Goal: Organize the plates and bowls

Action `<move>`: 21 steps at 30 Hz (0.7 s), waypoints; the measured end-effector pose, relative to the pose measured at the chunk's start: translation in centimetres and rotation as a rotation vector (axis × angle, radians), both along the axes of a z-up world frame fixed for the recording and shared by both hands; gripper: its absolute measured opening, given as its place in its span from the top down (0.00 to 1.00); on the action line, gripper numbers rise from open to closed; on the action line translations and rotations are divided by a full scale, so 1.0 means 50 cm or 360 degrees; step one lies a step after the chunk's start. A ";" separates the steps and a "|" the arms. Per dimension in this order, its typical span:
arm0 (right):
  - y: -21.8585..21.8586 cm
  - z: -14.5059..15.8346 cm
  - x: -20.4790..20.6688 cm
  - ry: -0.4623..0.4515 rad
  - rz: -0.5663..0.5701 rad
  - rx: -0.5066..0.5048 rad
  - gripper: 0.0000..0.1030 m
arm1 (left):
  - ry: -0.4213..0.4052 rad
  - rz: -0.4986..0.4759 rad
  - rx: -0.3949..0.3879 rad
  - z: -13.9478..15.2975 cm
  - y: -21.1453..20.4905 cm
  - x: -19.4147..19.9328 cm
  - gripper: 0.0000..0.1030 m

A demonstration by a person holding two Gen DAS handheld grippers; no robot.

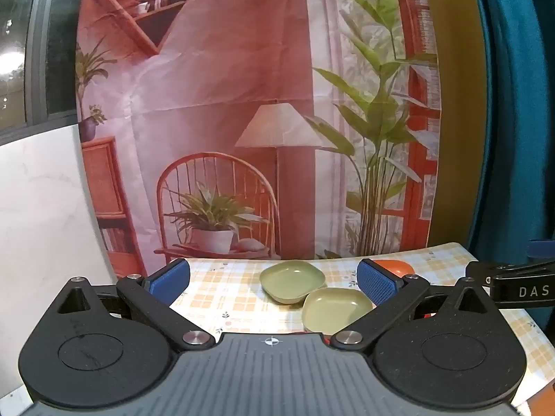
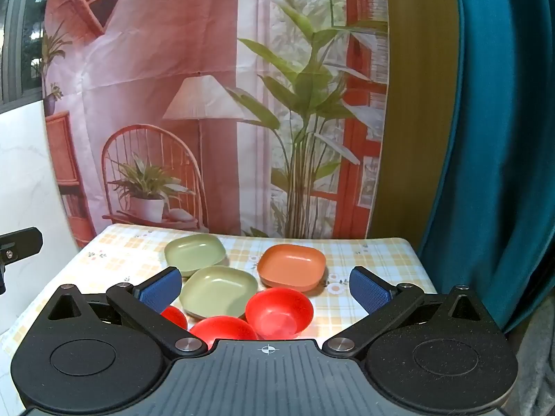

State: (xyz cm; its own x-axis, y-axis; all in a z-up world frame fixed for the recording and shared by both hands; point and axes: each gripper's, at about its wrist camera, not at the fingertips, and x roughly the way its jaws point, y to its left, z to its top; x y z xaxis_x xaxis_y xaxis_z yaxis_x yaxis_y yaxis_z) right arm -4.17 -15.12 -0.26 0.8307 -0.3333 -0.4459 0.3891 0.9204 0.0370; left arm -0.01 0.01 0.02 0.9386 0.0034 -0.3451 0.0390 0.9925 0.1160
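Observation:
Two green square plates sit side by side on the checked tablecloth, the far one (image 2: 194, 253) and the near one (image 2: 218, 291). An orange square plate (image 2: 291, 268) lies to their right. Three red bowls stand nearest me: one in full view (image 2: 279, 312), one half hidden by the gripper body (image 2: 222, 327), one behind the left finger (image 2: 175, 317). My right gripper (image 2: 265, 289) hovers open above the bowls, holding nothing. My left gripper (image 1: 274, 282) is open too, above the far green plate (image 1: 293, 280) and the near green plate (image 1: 336, 310); the orange plate (image 1: 395, 267) peeks past its right finger.
A small table under the checked cloth (image 2: 374, 260) stands against a printed backdrop of a room (image 2: 208, 104). A teal curtain (image 2: 503, 138) hangs on the right and a white panel (image 1: 38, 208) on the left. Part of the right gripper (image 1: 513, 287) shows at the left wrist view's edge.

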 end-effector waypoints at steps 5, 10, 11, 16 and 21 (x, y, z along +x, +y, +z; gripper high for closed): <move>0.001 -0.002 0.001 0.0002 -0.0001 0.0006 0.00 | -0.0006 0.0010 -0.0020 0.002 -0.004 -0.009 0.00; 0.003 -0.002 -0.001 0.0002 -0.0001 -0.0004 0.00 | 0.0022 0.0010 -0.0031 0.003 0.009 -0.001 0.00; 0.003 -0.002 -0.001 0.0002 0.0000 -0.0005 0.00 | 0.0020 0.0011 -0.0028 0.003 0.007 -0.002 0.00; -0.001 -0.002 0.000 -0.0001 -0.0002 -0.0002 0.00 | 0.0016 0.0013 -0.0026 0.001 0.007 -0.003 0.00; 0.000 -0.001 -0.001 -0.0001 -0.0002 -0.0005 0.00 | 0.0018 0.0012 -0.0028 0.004 0.007 0.000 0.00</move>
State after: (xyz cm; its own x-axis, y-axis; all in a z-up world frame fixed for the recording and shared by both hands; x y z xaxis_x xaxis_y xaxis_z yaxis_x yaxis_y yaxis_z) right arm -4.24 -15.10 -0.31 0.8307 -0.3356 -0.4442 0.3901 0.9201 0.0344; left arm -0.01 0.35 0.23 0.9346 0.0046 -0.3558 0.0325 0.9946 0.0983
